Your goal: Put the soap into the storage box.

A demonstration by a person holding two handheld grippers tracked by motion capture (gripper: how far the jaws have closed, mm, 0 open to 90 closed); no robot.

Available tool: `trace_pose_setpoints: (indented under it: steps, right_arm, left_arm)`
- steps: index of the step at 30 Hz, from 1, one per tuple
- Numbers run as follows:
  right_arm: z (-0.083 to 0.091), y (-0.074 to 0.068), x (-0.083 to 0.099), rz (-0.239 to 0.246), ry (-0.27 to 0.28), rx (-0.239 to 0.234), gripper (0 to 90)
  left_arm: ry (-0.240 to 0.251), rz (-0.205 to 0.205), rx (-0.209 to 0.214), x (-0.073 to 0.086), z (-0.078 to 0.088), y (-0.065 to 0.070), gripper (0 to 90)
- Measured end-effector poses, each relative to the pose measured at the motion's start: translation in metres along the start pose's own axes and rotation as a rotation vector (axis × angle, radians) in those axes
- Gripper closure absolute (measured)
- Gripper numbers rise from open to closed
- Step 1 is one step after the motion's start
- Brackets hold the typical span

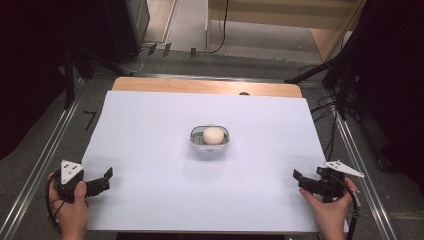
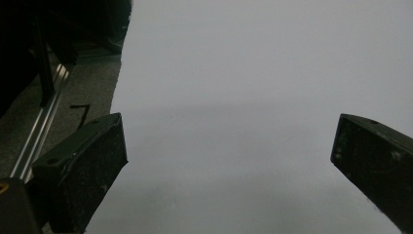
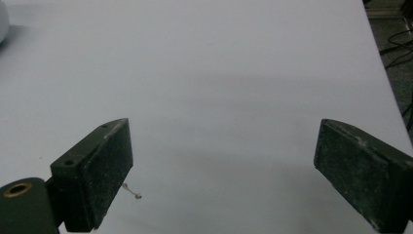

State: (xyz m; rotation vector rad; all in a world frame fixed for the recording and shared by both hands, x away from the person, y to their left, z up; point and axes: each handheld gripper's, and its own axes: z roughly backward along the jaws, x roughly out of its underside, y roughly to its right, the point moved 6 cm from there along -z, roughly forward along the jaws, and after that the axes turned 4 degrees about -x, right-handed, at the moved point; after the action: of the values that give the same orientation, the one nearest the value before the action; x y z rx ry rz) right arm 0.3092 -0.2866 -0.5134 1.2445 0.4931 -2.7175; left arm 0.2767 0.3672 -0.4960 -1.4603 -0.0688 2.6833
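Observation:
A small rounded white container [image 1: 209, 145] sits in the middle of the table, with a cream round lump [image 1: 212, 135] inside it. Its edge [image 3: 2, 24] shows at the top left of the right gripper view. My left gripper [image 1: 105, 180] rests at the table's front left corner, jaws wide apart and empty [image 2: 229, 141]. Held at the front right corner, my right gripper [image 1: 299, 181] is also open with nothing between its jaws [image 3: 224, 146]. Both grippers point inward and are far from the container.
A white sheet [image 1: 150, 130] covers the table, and a wooden strip [image 1: 200, 86] shows along its far edge. Metal rails [image 1: 45, 150] run down both sides. Cables [image 1: 327, 107] lie on the floor at the right. A tiny thread [image 3: 131, 191] lies on the sheet near the right gripper.

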Motion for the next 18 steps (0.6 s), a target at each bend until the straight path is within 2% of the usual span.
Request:
trace_pose_setpoints:
  steps: [4,12,18]
  right_arm:
    - [0.005,0.004,0.003,0.008,0.007,0.003,7.5]
    - [0.022,0.022,0.011,-0.023,0.025,0.024,7.9]
    - [0.030,0.029,0.015,-0.020,0.053,0.036,8.6]
  left_arm:
    - [0.000,0.000,0.000,0.000,0.000,0.000,0.3]
    - [0.005,0.001,-0.002,0.000,0.000,0.000,0.3]
    - [0.002,0.002,0.005,0.000,0.000,0.000,0.3]
